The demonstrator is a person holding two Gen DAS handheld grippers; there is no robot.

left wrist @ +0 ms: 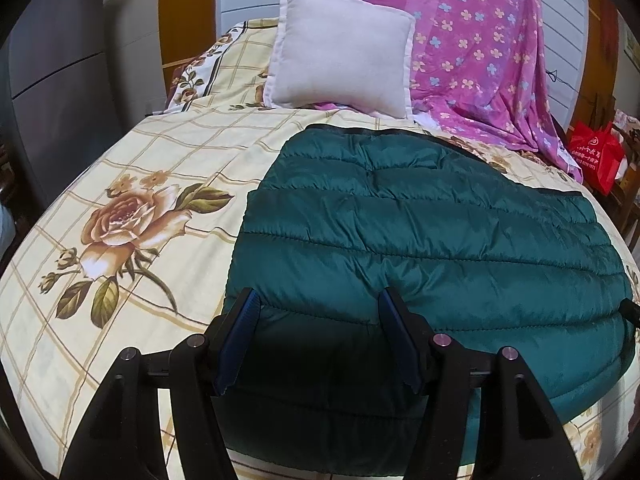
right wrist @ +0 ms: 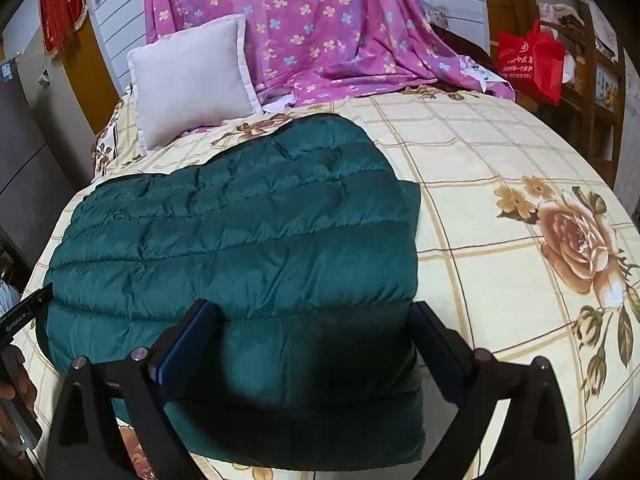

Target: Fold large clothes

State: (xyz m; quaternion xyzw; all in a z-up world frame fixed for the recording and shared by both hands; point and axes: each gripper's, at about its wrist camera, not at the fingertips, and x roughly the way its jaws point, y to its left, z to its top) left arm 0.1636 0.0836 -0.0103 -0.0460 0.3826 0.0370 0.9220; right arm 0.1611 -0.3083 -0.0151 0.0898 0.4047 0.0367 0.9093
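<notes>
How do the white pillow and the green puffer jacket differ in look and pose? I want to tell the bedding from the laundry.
The white pillow is plain and smooth; the green puffer jacket is shiny and quilted in stitched bands. The pillow stands tilted against the pink floral cloth; the jacket lies folded flat, nearer the grippers. The jacket looks broader than the pillow. Both rest on the rose-print bedsheet.

White lettering reading "GenRobot.AI" runs along the black body of the left gripper (right wrist: 24,314), seen at the edge of the right wrist view. The red bag (right wrist: 530,65) carries a white round logo and lines of print too small to read.
</notes>
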